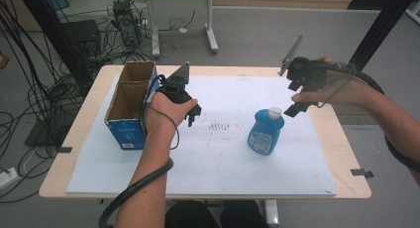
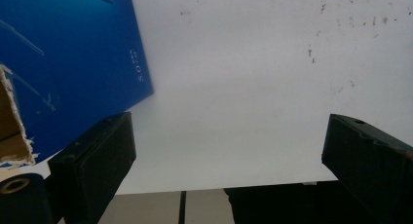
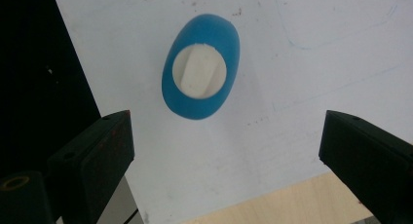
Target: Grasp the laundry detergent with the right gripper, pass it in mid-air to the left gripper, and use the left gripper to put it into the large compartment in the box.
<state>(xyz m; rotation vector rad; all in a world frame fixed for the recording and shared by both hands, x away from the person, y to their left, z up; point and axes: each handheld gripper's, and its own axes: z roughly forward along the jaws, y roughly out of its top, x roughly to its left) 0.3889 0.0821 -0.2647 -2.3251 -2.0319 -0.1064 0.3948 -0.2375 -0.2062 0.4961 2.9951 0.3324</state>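
A blue bottle [image 1: 266,131] with a white cap stands upright on the white sheet [image 1: 208,158], right of centre. From above, the right gripper view shows the bottle [image 3: 200,68] as a blue oval with its white cap. My right gripper [image 1: 296,108] hovers above and to the right of the bottle, open, jaws pointing down, nothing between them [image 3: 226,151]. A blue cardboard box [image 1: 130,104], open at the top, stands at the left. My left gripper [image 1: 194,116] hangs open just right of that box [image 2: 73,63], over bare sheet [image 2: 229,156].
The wooden table [image 1: 346,153] shows around the white sheet, with faint dark marks [image 1: 220,125] at its middle. Beyond the table are a second desk's legs [image 1: 212,37], cables and equipment [image 1: 121,20] on the floor. A black frame post [image 1: 381,25] stands at the right.
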